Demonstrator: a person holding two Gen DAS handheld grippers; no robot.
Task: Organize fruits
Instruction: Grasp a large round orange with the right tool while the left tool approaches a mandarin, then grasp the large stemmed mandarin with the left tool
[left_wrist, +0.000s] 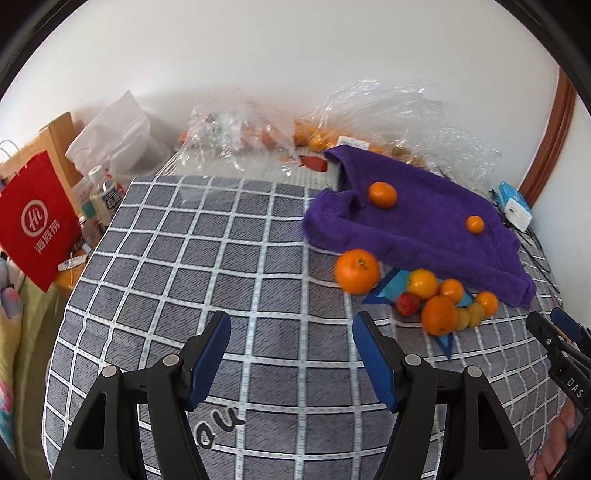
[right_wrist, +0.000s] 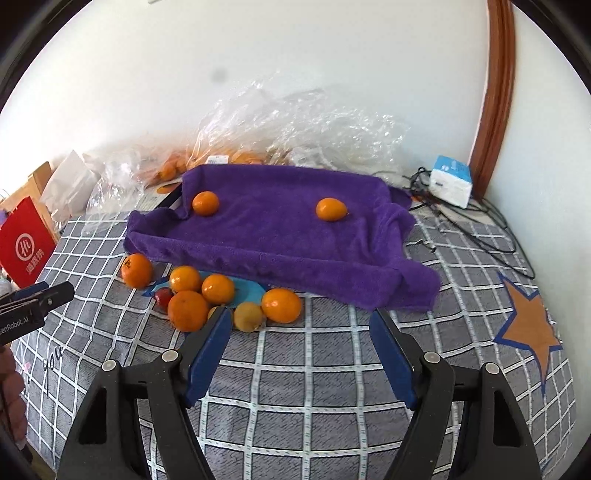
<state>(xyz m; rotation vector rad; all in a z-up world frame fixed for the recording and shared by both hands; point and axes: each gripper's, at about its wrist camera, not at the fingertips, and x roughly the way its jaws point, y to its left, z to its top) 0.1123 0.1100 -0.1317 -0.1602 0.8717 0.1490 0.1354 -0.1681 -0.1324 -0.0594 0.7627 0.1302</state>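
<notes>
A purple towel (right_wrist: 280, 229) (left_wrist: 417, 229) lies over a raised tray on the checked bed cover, with two small oranges (right_wrist: 205, 203) (right_wrist: 331, 209) on it. In front of it sits a heap of oranges (right_wrist: 188, 310) (left_wrist: 437, 314), a red fruit (right_wrist: 162, 297) and a yellow fruit (right_wrist: 248, 316), partly on a blue star patch. One big orange (left_wrist: 357, 271) (right_wrist: 136, 270) lies apart to the left. My left gripper (left_wrist: 291, 332) hangs open over bare cover, left of the heap. My right gripper (right_wrist: 301, 328) stands open just short of the heap, nothing between its fingers.
Clear plastic bags (right_wrist: 295, 129) holding more oranges lie against the wall behind the towel. A tissue pack (right_wrist: 451, 180) and black cables (right_wrist: 480, 229) sit at the right. A red paper bag (left_wrist: 35, 221), bottles and a white bag stand off the bed's left side.
</notes>
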